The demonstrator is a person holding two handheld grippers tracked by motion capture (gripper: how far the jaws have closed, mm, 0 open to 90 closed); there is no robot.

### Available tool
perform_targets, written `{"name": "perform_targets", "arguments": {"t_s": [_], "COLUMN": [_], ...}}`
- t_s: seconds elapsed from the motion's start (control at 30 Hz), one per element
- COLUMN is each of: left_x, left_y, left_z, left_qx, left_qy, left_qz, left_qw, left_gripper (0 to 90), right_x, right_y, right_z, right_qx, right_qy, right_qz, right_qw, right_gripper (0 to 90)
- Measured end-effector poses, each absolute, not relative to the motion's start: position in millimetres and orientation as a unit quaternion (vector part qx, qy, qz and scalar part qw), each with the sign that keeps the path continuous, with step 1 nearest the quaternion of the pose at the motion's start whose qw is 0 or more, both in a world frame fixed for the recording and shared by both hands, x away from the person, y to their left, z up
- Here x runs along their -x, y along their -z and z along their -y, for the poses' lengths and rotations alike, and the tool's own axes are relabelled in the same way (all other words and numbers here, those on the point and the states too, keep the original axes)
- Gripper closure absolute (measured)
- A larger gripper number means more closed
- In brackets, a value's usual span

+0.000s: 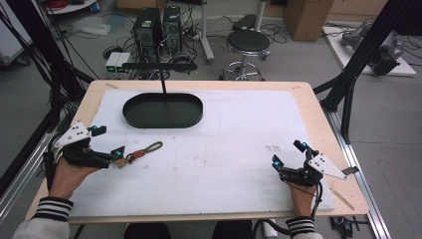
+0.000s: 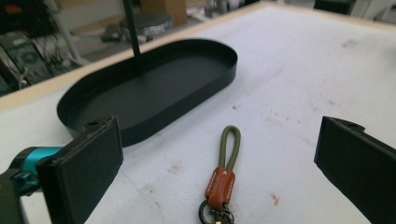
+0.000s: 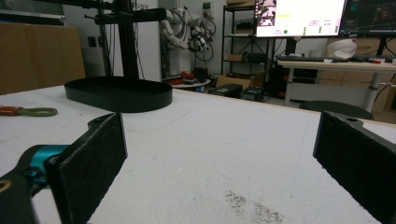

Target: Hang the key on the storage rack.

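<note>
Keychain strap (image 2: 224, 179) lies between the left tongs' (image 1: 106, 145) parted jaws, near black tray (image 1: 163, 110); right tongs (image 1: 287, 155) parted.

grey floor (image 1: 298, 55) strewn with cables beyond the counter (image 1: 318, 119). two computer towers (image 1: 159, 27) stand near a round black stool (image 1: 248, 42); a cardboard box (image 1: 306, 17) sits farther right. black frame struts (image 1: 366, 47) rise at both sides. lit monitors (image 3: 301, 16) over a desk (image 3: 336, 65).

Matt black metal tray (image 2: 187, 79) on a rough white foam mat (image 2: 299, 84).
</note>
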State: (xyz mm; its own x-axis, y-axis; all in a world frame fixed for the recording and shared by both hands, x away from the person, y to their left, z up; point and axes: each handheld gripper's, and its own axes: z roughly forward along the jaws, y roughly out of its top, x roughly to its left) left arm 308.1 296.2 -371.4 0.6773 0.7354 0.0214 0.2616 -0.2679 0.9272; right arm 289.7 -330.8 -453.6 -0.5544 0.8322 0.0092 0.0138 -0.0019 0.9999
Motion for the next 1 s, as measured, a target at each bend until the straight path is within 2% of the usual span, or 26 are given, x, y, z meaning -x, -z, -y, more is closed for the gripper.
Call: {"name": "perform_targets", "arguments": {"t_s": [0.2, 0.43, 0.47, 0.63, 0.93, 1.0], "left_x": [-324.6, -340.3, -346.1, -354.4, -371.9, -376.1], "left_y": [365.3, 367.9, 370.8, 374.7, 384.6, 385.3], "left_z": [-283.6, -273.2, -270.3, -264.6, -248.2, -244.3], "left_qx": [-0.815, -0.850, -0.864, -0.880, -0.911, -0.922], "left_qy": [-0.204, -0.181, -0.171, -0.169, -0.134, -0.119], "left_qz": [-0.305, -0.297, -0.296, -0.296, -0.286, -0.275], "left_qw": [0.448, 0.395, 0.370, 0.330, 0.265, 0.246], "left_gripper": [1.7, 1.7, 1.7, 1.7, 2.8, 7.8], "right_x": [-289.1, -289.0, -289.0, -288.9, -288.8, -289.0], "right_y": [453.6, 453.6, 453.6, 453.6, 453.7, 453.7], "right_z": [330.5, 330.6, 330.5, 330.2, 330.2, 330.4], "right_qx": [-0.341, -0.341, -0.341, -0.340, -0.341, -0.341], "right_qy": [-0.621, -0.622, -0.622, -0.621, -0.621, -0.622], "right_qz": [-0.625, -0.624, -0.624, -0.625, -0.624, -0.623], "right_qw": [0.327, 0.328, 0.327, 0.328, 0.329, 0.329], "right_gripper": [1.8, 1.7, 1.7, 1.8, 1.8, 1.8]}}
